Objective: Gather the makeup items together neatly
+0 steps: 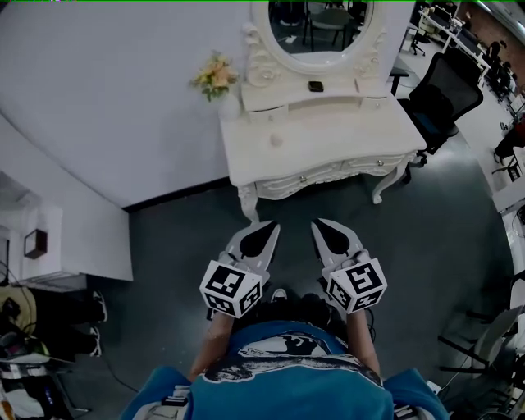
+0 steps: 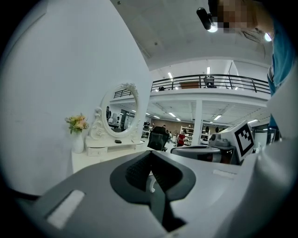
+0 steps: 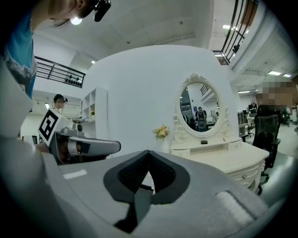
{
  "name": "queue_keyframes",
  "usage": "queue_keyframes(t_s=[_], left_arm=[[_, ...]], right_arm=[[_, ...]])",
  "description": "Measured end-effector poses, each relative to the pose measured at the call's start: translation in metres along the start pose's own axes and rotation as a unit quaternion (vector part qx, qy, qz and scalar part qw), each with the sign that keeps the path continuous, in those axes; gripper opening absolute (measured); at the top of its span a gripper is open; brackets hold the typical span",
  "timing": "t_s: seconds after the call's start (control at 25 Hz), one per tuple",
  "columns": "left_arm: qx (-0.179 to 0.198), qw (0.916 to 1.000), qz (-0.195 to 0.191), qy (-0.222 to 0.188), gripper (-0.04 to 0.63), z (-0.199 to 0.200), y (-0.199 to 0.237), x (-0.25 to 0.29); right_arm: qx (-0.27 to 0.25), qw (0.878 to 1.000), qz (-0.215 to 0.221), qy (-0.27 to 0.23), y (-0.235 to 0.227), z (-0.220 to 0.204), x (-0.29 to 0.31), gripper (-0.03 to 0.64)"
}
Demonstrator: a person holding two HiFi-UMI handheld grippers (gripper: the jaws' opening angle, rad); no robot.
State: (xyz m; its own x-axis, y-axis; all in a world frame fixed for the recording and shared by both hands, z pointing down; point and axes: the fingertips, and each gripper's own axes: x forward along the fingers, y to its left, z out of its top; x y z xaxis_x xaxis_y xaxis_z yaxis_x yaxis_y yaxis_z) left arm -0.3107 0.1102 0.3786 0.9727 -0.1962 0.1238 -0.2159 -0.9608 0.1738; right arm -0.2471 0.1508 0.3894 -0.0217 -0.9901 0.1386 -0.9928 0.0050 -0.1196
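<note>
Makeup items (image 1: 276, 140) are lying on the white dressing table (image 1: 344, 131), standing between a curved wall (image 1: 107, 98) and an office chair (image 1: 443, 98); left gripper (image 1: 273, 225) and right gripper (image 1: 318, 222) are hovering over the grey floor (image 1: 426, 221), both closed and empty.

**Two small makeup items, well apart on the table**

We can make out only two small items on the white table (image 1: 353, 131). One is a dark flat piece (image 1: 316, 85) lying on the raised shelf (image 1: 279, 90) at the foot of the oval mirror (image 1: 316, 25), near the shelf's middle. The other is a pale pinkish round piece (image 1: 276, 140) resting on the tabletop in front of the shelf, towards the left in the head view and well apart from the dark one. Both are too small for us to tell what kind of makeup they are.
</note>
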Motion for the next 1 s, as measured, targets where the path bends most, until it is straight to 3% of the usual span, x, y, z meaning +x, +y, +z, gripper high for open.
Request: queue_keyframes(t_s=[0.48,1.0], left_arm=[[-0.027,0.9990,-0.031,0.017,0.014,-0.014,0.012,0.030],[-0.042,0.9990,-0.001,0.017,0.014,-0.006,0.035,0.109]], right_arm=[[0.012,0.999,-0.041,0.033,-0.023,-0.016,0.003,0.005],[0.020,0.999,-0.020,0.028,-0.102,-0.010,0.037,0.005]])
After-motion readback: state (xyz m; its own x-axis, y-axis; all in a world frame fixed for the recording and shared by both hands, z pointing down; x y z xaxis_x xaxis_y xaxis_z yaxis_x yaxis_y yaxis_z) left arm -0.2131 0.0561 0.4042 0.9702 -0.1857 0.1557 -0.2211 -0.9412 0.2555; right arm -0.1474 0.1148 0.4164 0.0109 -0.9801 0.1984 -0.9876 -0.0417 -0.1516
